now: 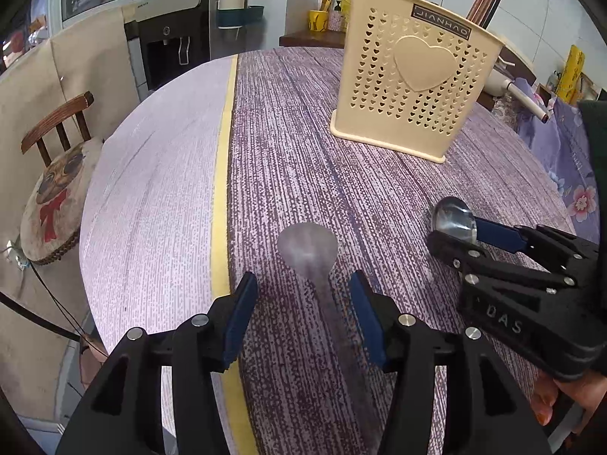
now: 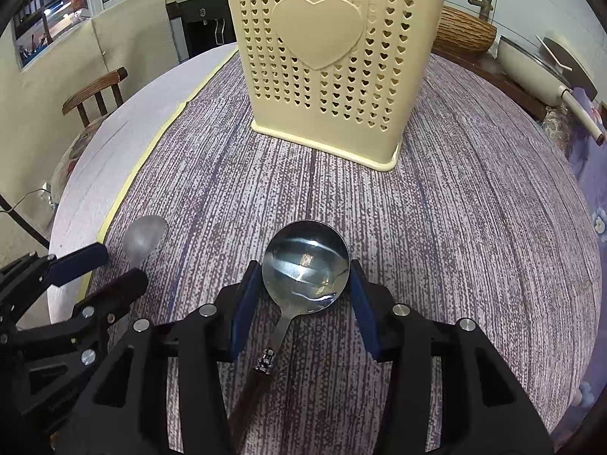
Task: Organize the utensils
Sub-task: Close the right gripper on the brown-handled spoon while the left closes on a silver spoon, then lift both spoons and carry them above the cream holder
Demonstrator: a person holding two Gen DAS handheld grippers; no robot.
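Left wrist view: the left gripper (image 1: 303,295) is seen released, a blurred spoon (image 1: 309,254) between its fingers, untouched; a cream utensil holder (image 1: 409,76) stands at 1 o'clock.
Right wrist view: the right gripper (image 2: 305,292) is seen grasping a metal spoon (image 2: 305,263) by its bowl; the holder stands at 12 o'clock

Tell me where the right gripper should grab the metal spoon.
Grip the metal spoon by its bowl, coming from above, one pad on each side. It lies flat on the table, and the right gripper already straddles the bowl's widest part. The thin neck behind sits flush, harder to pinch.
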